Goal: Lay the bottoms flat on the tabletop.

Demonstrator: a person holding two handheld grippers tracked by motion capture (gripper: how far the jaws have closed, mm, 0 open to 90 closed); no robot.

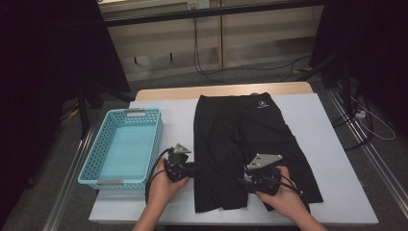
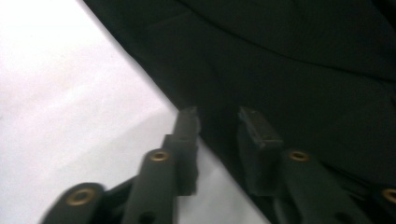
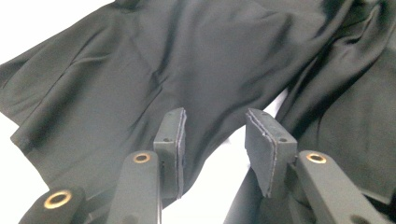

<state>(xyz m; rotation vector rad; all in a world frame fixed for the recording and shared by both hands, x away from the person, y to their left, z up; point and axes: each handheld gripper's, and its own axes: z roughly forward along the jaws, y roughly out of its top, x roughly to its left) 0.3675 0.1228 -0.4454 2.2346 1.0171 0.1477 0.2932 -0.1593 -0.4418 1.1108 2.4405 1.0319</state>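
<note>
Both grippers are held low over a pair of black, smooth-fabric shorts [image 1: 250, 144] spread flat on the white table [image 1: 337, 192]. The left gripper [image 2: 217, 116] is seen with its 2 jaws parted and nothing pinched, straddling the outer hem edge, probably lined up for a grip there. The right gripper [image 3: 215, 126] is likewise spread and empty above the gap between the legs. A light-blue perforated plastic basket [image 1: 144, 144] stands just beside the shorts, likely to receive them.

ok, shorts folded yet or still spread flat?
Spread flat. The black shorts lie open on the table, waistband far, both legs apart toward the person; no fold shows. The blue basket is empty.
</note>
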